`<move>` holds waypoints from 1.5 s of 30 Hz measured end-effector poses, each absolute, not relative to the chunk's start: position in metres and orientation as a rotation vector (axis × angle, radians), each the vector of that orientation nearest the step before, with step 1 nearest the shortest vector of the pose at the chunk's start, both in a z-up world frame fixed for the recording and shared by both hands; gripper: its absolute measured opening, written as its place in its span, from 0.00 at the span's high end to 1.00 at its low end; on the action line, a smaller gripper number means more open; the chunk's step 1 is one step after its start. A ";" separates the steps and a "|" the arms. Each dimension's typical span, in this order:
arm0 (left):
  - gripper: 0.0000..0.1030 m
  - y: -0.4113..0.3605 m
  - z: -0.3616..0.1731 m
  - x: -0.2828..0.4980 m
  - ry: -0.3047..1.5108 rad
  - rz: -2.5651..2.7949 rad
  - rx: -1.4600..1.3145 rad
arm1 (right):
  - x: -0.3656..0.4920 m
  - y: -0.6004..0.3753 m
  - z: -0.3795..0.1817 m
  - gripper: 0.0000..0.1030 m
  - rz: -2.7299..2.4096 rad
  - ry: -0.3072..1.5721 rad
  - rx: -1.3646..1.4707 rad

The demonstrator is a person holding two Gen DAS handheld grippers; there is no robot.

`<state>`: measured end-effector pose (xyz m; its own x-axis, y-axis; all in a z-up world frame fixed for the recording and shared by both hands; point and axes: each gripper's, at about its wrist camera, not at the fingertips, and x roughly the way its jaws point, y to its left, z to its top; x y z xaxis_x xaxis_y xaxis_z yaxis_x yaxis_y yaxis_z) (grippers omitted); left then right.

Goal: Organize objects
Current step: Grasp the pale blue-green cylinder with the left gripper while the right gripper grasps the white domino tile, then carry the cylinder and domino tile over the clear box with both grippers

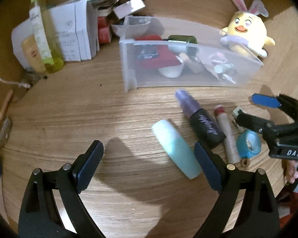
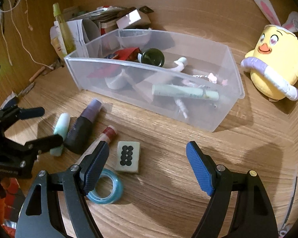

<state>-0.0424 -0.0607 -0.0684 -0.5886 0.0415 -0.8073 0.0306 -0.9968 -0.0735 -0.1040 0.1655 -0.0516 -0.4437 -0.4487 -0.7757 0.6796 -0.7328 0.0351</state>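
Mint bottle (image 1: 175, 150) lies beside the spread left tongs (image 1: 149, 163), the right tongs (image 2: 147, 166) likewise spread

Wood-grain tabletop (image 1: 69, 119), bright light patch, soft shadows

surface: wood table (image 2: 168, 198)
on it: bin (image 2: 188, 107), chick (image 2: 276, 59), mint tube (image 1: 176, 150), spray (image 1: 200, 119), tile (image 2: 128, 156), tape (image 2: 106, 190), boxes (image 1: 75, 33)

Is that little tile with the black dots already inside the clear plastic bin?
No, the dotted tile lies on the wooden table in front of the clear bin, beside the blue tape ring.
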 end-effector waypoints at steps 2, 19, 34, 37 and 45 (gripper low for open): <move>0.09 -0.064 -0.070 -0.042 -0.144 2.791 -1.425 | -0.104 0.165 -0.053 0.25 -2.180 0.375 1.061; 0.76 -0.047 -0.069 -0.045 0.000 2.772 -1.341 | -0.102 0.164 -0.058 0.78 -2.098 0.356 1.071; 0.76 -0.050 -0.037 -0.045 -0.049 2.855 -1.200 | -0.110 0.182 -0.026 0.78 -2.174 0.228 0.977; 0.76 -0.048 -0.025 -0.047 -0.063 2.874 -1.143 | -0.110 0.184 -0.015 0.78 -2.198 0.223 0.938; 0.76 -0.041 0.004 -0.056 -0.084 2.901 -1.011 | -0.110 0.188 0.012 0.78 -2.245 0.201 0.846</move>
